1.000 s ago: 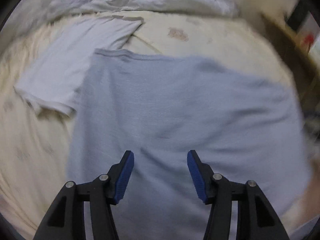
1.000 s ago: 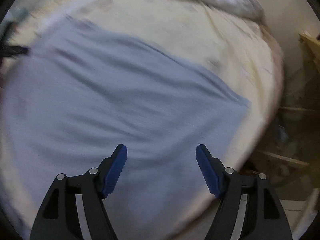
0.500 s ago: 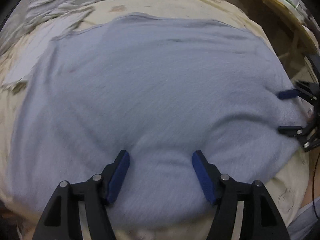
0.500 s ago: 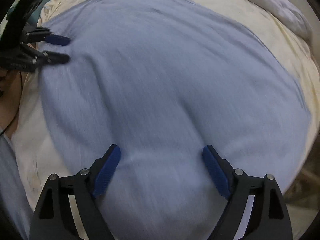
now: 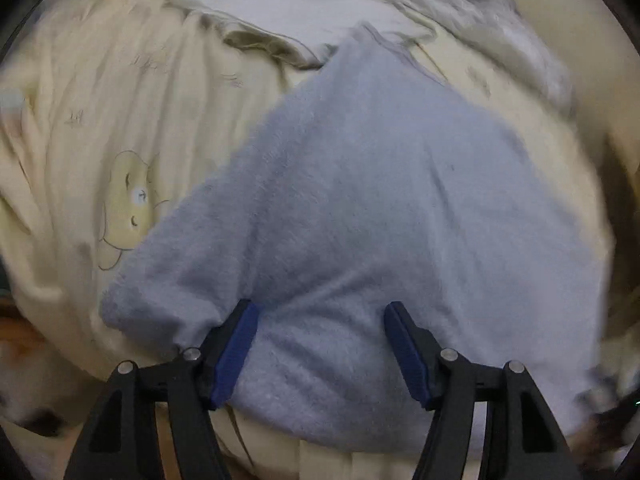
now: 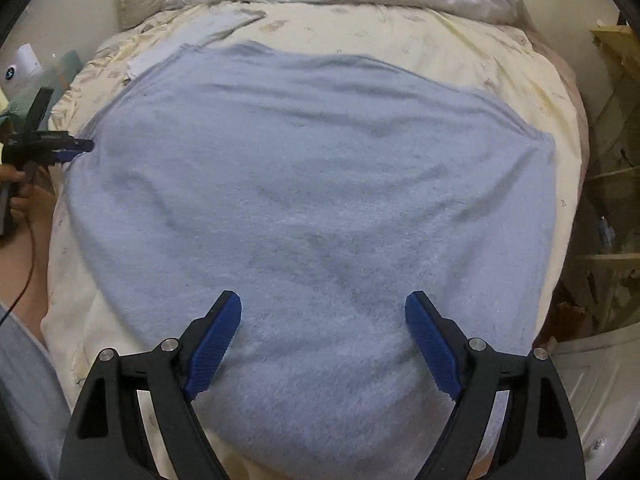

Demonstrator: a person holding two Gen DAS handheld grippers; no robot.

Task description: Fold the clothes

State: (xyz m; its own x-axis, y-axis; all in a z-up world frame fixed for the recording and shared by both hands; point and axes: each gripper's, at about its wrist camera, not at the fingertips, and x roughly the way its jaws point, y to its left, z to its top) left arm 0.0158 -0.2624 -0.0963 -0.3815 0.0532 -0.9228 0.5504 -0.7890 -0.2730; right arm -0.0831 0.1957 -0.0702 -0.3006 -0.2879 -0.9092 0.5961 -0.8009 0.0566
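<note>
The blue towel [image 6: 312, 184] lies spread flat across the cream bed sheet [image 6: 420, 40], laid out wide so its edges can be reached. Both the left gripper [image 5: 320, 348] and right gripper [image 6: 323, 340] hover over its near edge, jaws apart and empty (a white garment [image 5: 288, 4] lies beyond).

A pale blue, fluffy towel-like cloth [image 6: 312, 184] lies spread nearly flat across the cream bed sheet [image 6: 400, 36], lightly rippled, its near edge draping over the bed's front.
</note>
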